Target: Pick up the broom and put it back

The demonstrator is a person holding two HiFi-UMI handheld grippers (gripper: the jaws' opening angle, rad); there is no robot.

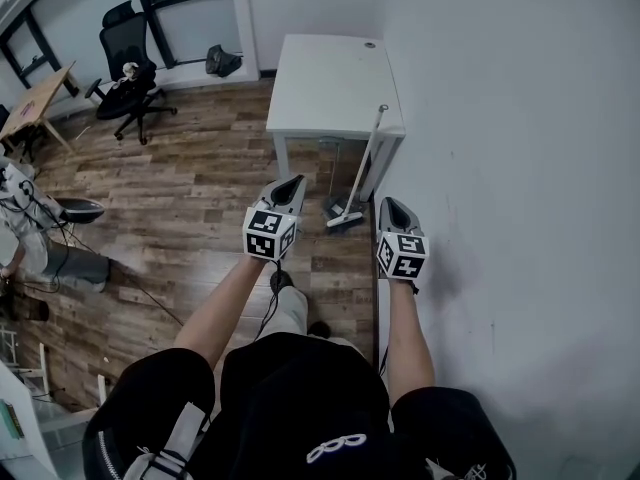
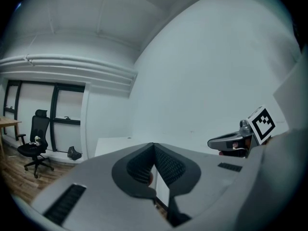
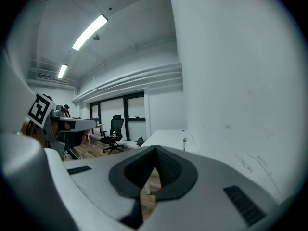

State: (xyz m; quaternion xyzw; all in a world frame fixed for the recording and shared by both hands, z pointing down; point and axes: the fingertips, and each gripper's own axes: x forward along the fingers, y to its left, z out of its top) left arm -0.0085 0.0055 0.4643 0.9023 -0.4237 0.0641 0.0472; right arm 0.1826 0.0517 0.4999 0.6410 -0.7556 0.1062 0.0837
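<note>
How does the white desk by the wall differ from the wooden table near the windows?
The white desk is white all over; the wooden table is light brown. The white desk stands against the wall with the broom leaning on it; the wooden table sits far left, partly cut off, near the office chair. Both stand on the plank floor.

there are two grippers, left gripper (image 1: 294,181) and right gripper (image 1: 389,204), one broom (image 1: 363,168), one white desk (image 1: 330,83), one black office chair (image 1: 130,63), one wooden table (image 1: 35,98) and one black bag (image 1: 223,61).
</note>
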